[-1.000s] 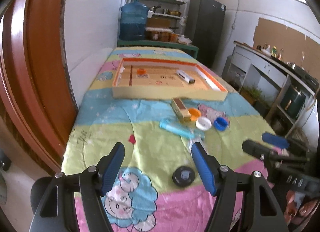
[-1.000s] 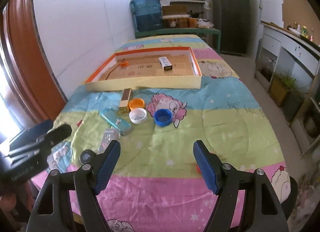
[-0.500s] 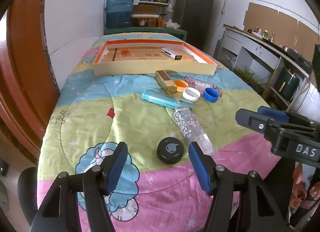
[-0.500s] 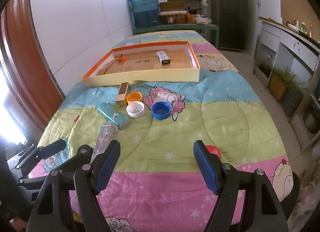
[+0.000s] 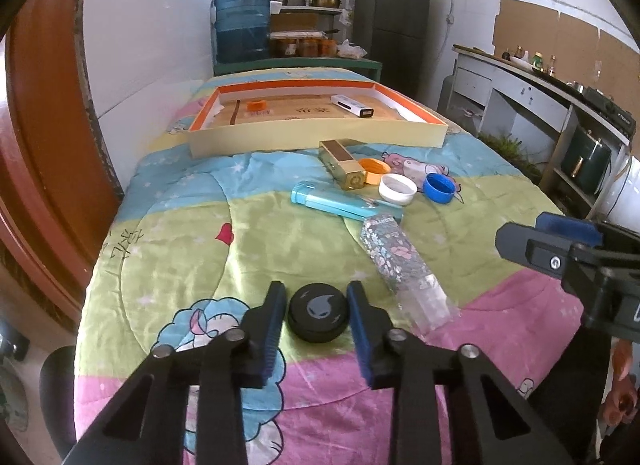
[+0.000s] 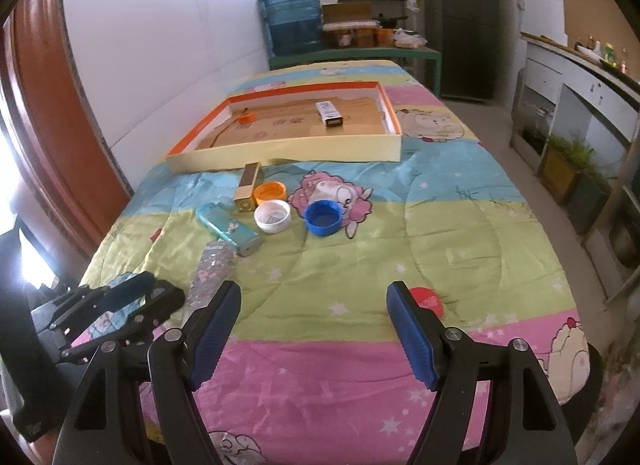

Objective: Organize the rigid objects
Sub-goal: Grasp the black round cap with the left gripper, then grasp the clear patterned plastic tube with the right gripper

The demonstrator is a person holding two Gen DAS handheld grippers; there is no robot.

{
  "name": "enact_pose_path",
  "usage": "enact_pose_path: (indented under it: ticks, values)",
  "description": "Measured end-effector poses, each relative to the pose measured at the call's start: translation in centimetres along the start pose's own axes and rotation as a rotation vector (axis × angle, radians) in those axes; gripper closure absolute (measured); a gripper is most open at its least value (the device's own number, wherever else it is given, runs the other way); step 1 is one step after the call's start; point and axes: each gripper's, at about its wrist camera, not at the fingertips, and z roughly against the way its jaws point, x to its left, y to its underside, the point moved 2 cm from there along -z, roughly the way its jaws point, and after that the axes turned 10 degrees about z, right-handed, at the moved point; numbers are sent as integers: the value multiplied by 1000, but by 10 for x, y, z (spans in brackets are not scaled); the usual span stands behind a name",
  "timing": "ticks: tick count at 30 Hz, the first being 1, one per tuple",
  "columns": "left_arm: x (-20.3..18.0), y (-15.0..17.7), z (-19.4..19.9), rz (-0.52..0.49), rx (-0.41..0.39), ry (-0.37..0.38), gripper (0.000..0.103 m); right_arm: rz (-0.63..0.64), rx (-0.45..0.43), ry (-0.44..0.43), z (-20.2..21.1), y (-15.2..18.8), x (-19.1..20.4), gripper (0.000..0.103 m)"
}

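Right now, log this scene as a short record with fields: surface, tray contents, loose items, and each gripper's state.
surface: table under a cartoon-print quilt
tray: shallow orange-rimmed box, far end
tray contents: small orange piece; white stick-shaped item
loose items: gold box; orange cap; white cap; blue cap; teal case; floral bottle; red cap
left gripper: closed around black round lid
right gripper: open, holding nothing

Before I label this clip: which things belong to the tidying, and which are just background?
Job:
left gripper around black round tin
floral bottle
teal case
gold box
orange, white, blue caps
red cap
tray

Background:
water jug
fridge
shelves
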Motion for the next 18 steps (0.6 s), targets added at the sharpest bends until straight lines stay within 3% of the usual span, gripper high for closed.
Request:
enact_pose_path:
  ticks: [5,8,11,18]
  values:
    - [5,-1,2,16,-3,23,73,29,6,-53,-4,1,13,37]
    - [8,-3,6,33,-7,36,73,46,20,-79,-9,2,22,38]
    - [13,-9,14,41,-37,18,73,54,31,-99,-14,2,29,45]
    - [39,-25,25,99,-76,0,73,86,48,-136,-32,-3,53,48]
